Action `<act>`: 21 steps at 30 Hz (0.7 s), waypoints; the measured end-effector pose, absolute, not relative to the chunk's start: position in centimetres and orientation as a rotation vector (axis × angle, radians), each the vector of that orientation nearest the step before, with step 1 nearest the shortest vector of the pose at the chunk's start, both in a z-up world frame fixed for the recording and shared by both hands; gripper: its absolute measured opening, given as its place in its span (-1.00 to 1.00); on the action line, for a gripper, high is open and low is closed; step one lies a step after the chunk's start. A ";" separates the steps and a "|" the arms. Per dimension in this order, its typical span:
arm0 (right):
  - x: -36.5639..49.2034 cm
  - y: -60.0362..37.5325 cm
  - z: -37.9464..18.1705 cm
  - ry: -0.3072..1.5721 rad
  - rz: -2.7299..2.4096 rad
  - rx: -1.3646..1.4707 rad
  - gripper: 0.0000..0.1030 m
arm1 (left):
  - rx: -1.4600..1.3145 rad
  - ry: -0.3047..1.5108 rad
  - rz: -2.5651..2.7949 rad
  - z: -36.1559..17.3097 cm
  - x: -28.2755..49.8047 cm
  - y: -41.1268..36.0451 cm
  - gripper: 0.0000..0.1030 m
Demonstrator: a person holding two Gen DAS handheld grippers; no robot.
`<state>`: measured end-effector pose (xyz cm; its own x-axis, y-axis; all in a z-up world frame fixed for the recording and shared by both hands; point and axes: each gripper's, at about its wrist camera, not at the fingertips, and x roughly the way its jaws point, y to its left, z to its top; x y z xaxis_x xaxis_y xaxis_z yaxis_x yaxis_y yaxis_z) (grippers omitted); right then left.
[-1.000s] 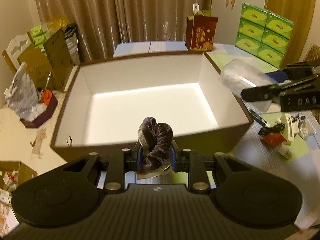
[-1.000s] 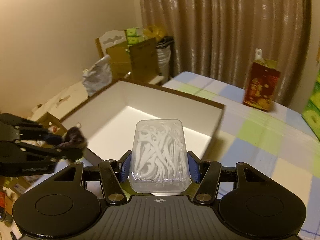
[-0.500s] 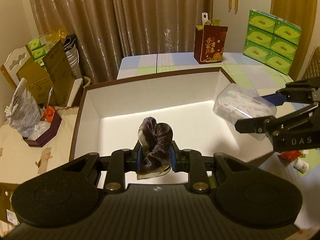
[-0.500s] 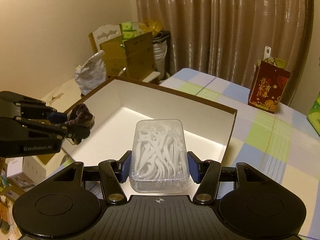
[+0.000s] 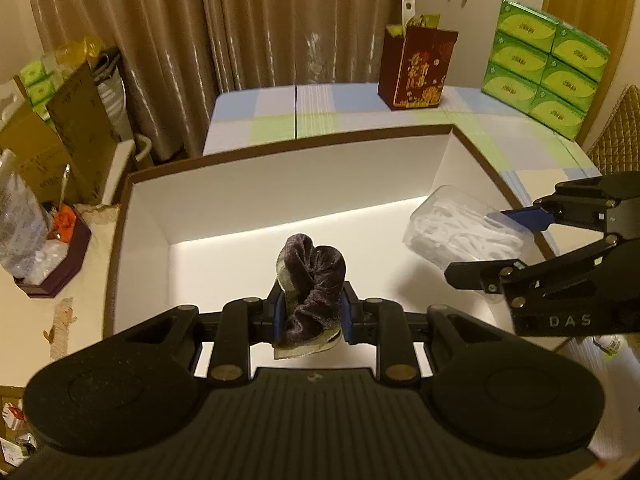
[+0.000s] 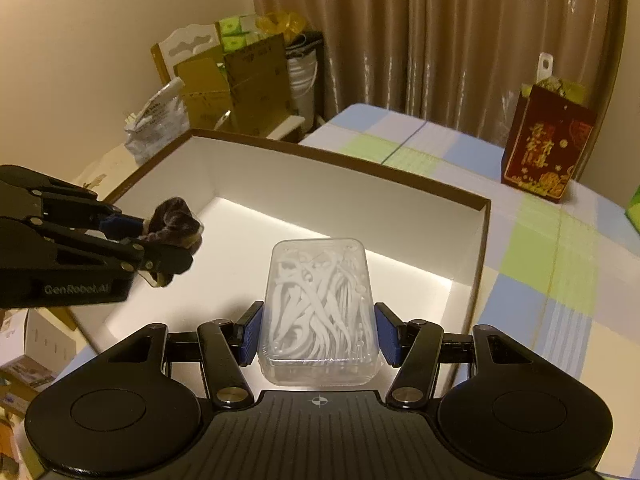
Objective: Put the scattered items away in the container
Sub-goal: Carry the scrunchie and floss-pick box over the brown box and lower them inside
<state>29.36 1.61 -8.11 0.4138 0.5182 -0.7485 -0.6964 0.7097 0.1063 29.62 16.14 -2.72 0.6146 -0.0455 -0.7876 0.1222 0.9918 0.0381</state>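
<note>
Scrunchie [image 5: 314, 280] between left tool [image 5: 313, 314] pads

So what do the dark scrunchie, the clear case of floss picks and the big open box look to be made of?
Scrunchie: plush, velvet-like fabric, judging by its soft sheen and gathered folds. Case of floss picks: clear, glossy, rigid plastic; the white picks show through, probably plastic too. Box: likely paperboard, with a matte white inside, a brown outside and thin, straight walls.

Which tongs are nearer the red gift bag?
Right. The right tongs, holding the floss pick box, are on the red gift bag's side of the box; the left tongs are farther across.
</note>
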 end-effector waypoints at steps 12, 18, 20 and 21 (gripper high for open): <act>31.6 5.1 -11.1 0.955 0.817 -0.330 0.05 | 0.055 1.085 -0.162 -6.7 34.2 17.0 -0.58; 32.8 6.0 -13.0 1.028 0.809 -0.353 0.05 | 0.036 1.154 -0.170 -8.5 35.4 17.6 -0.57; 33.3 6.2 -13.1 1.052 0.802 -0.348 0.05 | 0.038 1.167 -0.166 -8.9 35.7 17.7 -0.57; 33.5 6.3 -13.2 1.058 0.801 -0.356 0.05 | 0.039 1.175 -0.164 -9.1 35.9 17.7 -0.57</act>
